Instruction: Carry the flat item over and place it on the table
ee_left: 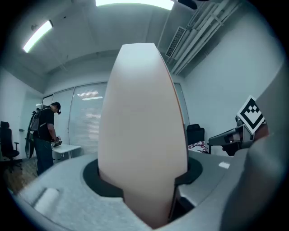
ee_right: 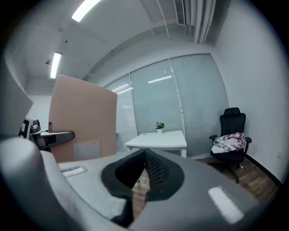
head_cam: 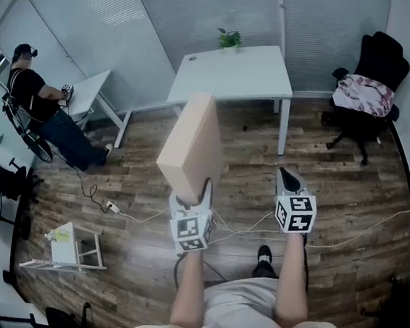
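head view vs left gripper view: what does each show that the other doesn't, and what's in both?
Head view only: the white table with its potted plant, and a small white stand on the floor. Left gripper view only: ceiling lights and ducts. Both: the flat beige box clamped in the left gripper, the right gripper, the black chair, the person at left.

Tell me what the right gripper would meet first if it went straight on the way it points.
The right gripper, tongs shut and empty, points at the white table across the room. Nothing shows in between, so that table's near edge would likely come first, though depth is hard to judge.
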Available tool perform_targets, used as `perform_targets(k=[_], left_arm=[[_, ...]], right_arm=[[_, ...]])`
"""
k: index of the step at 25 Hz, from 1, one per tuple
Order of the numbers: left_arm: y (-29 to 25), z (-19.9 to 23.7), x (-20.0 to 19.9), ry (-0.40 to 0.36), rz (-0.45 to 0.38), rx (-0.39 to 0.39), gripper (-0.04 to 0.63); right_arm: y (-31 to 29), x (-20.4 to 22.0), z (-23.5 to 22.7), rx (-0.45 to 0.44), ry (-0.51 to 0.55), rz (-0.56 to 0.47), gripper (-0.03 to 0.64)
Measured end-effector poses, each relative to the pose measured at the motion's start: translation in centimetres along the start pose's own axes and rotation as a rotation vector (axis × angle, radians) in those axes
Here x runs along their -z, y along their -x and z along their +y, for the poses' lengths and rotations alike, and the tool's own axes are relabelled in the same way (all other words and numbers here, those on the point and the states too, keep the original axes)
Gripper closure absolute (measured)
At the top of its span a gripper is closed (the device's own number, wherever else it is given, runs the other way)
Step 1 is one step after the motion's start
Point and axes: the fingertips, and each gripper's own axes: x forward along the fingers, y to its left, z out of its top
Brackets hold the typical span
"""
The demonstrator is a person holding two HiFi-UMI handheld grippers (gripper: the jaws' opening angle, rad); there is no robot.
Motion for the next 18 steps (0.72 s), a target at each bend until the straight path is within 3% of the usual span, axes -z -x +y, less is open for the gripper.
perform_targets(k=[4, 8, 13, 18], left_arm=[[-2.8, -0.3, -0.1, -0.003, 0.007, -0.009, 0.308], [-6.7, -1.2, -0.6, 0.001, -0.017, -0.008, 0.308], [-10.4, -2.5, -1.2, -0.010, -0.013, -0.041, 0.308], [-12.4, -4.0, -0.9, -0.003, 0.004, -0.071, 0.307]], right_arm=[[-2.8, -0.7, -2.7, -0.004, -0.011, 0.010, 0.617], [-6.1, -2.0, -4.4, -0.099, -0.087, -0.008, 0.615], [-8.2, -3.3, -7.2, -0.103, -0.050, -0.018, 0.615], [-8.9, -3.5, -10.2, -0.163, -0.062, -0.024, 0.615]])
